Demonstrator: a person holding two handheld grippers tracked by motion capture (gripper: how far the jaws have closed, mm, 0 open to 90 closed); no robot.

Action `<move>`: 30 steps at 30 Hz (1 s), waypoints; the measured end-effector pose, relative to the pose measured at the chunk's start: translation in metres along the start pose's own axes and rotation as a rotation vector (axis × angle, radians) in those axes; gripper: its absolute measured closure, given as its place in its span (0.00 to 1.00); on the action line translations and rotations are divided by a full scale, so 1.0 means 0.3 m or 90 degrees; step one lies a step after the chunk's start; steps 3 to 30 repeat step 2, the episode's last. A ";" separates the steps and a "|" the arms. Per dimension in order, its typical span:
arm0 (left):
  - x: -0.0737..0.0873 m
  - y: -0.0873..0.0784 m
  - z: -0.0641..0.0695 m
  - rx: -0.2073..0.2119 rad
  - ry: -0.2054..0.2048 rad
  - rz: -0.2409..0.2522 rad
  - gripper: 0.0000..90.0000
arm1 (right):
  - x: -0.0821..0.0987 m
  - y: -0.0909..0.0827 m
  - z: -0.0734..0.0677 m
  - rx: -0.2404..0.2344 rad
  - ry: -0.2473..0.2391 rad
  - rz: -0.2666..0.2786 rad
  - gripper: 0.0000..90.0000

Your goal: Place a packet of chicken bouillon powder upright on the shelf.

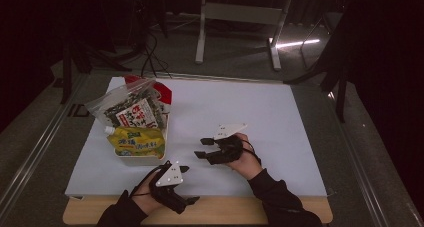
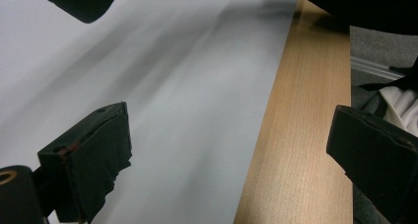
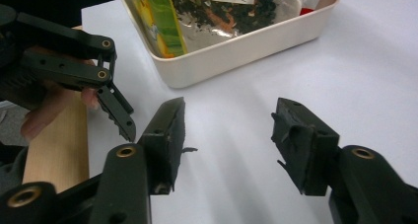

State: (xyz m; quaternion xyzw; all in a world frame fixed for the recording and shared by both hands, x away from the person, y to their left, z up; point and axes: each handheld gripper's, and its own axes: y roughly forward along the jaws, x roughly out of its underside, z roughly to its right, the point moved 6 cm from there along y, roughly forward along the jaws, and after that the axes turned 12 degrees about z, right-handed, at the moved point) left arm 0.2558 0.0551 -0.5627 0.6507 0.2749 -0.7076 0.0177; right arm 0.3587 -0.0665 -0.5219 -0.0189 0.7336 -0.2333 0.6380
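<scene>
A table [image 1: 300, 214] covered by a white sheet [image 1: 280, 117], seen from above. A cream tub [image 1: 145, 159] sits toward the sheet's left side, and everything else is placed from it.

Inside the tub stand three packs. A clear seaweed bag [image 1: 131, 104] leans out over the tub's far left rim. A yellow pouch [image 1: 136, 141] lies on its side along the near wall, its long axis running left to right and its white cap pointing left. A red pack [image 1: 162, 92] stands at the back.

To the right of the tub, near but apart, the right gripper [image 1: 200, 148] hovers over bare sheet, jaws spread with nothing between them, pointing left at the tub. In front of the tub, by the sheet's near edge, the left gripper [image 1: 191, 184] has its jaws spread wide and empty.

Likely risk: the packs overlap closely, so a jaw aimed at the pouch could snag the seaweed bag too, or push the light tub sideways instead of gripping. The slick pouch might also slip if pinched at its rounded belly
</scene>
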 end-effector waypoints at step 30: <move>0.000 0.000 -0.001 -0.001 0.001 -0.001 0.05 | 0.001 0.002 -0.003 0.001 -0.002 -0.003 0.50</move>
